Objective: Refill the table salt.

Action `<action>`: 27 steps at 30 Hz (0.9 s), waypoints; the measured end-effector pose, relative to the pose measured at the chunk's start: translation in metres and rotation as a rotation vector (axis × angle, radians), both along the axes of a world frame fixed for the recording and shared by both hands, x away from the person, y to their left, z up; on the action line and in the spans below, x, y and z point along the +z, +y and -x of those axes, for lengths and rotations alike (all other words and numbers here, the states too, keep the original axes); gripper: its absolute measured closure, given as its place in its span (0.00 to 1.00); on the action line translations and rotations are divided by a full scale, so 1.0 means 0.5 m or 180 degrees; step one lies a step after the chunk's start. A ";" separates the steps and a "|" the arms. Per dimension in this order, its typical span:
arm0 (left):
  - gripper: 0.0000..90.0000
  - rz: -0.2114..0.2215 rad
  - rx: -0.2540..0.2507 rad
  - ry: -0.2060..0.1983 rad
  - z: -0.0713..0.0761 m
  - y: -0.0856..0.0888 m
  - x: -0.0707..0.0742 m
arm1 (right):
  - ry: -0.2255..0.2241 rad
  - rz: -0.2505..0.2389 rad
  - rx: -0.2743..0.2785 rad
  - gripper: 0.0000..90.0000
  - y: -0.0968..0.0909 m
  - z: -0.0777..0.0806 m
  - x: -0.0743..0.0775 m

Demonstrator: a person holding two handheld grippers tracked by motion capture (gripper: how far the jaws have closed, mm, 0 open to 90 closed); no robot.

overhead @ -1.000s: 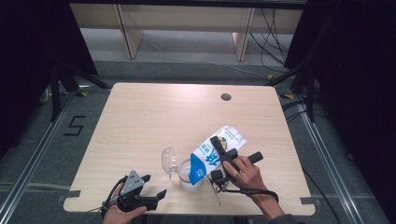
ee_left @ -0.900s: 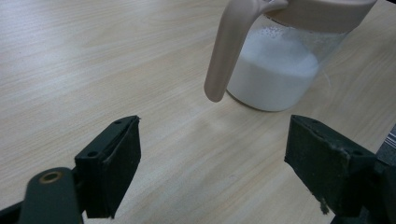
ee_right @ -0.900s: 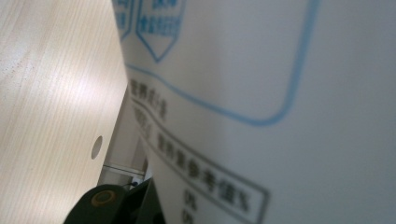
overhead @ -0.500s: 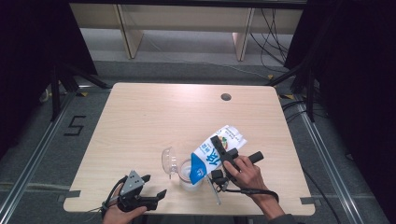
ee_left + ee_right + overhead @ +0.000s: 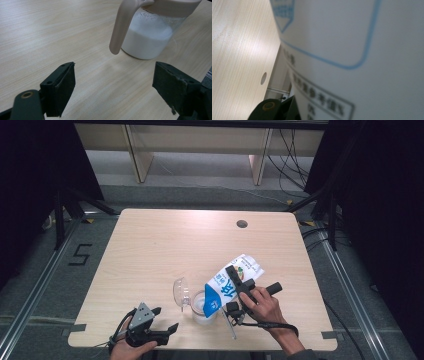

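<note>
Milk is being poured from the carton [image 5: 232,281], clamped tilted in the right gripper [image 5: 235,287], into the jug [image 5: 202,307] just below; the jug is judged about half filled. The left gripper [image 5: 162,320] is held wide, empty, near the jug on the bench [image 5: 165,245].

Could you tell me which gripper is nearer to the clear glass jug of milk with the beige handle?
Right. The right gripper tilts the blue-and-white milk carton directly over the jug; the left gripper, open, rests apart at its left.

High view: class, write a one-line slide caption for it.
Right gripper tips a milk carton over a glass jug while the left gripper rests open nearby.
</note>
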State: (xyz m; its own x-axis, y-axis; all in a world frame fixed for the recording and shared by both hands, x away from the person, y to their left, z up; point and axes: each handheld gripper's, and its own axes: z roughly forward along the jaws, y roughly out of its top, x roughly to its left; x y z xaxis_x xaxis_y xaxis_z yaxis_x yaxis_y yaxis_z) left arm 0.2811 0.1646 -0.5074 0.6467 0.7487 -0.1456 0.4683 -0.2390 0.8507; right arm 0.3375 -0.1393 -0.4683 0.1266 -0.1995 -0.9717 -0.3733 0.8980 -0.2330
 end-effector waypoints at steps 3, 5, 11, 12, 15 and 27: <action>0.20 0.0003 0.0003 -0.0003 0.000 0.000 0.000 | 0.0009 0.0002 0.0019 0.88 0.001 -0.001 0.000; 0.20 0.0001 0.0001 -0.0001 0.000 0.000 0.000 | 0.0011 0.0004 0.0020 0.88 0.001 -0.001 0.000; 0.20 0.0005 0.0004 -0.0002 0.000 0.000 0.000 | 0.0029 0.0003 0.0034 0.88 0.002 -0.002 0.000; 0.20 0.0005 0.0005 -0.0002 0.000 0.000 0.000 | 0.0044 -0.0005 0.0031 0.89 0.002 -0.002 0.000; 0.20 0.0000 0.0002 -0.0002 0.000 0.000 0.000 | 0.0042 -0.0007 0.0039 0.89 0.002 -0.002 0.001; 0.20 -0.0033 -0.0007 0.0000 0.000 0.002 0.001 | 0.0214 -0.0167 0.0087 0.89 0.003 -0.004 0.004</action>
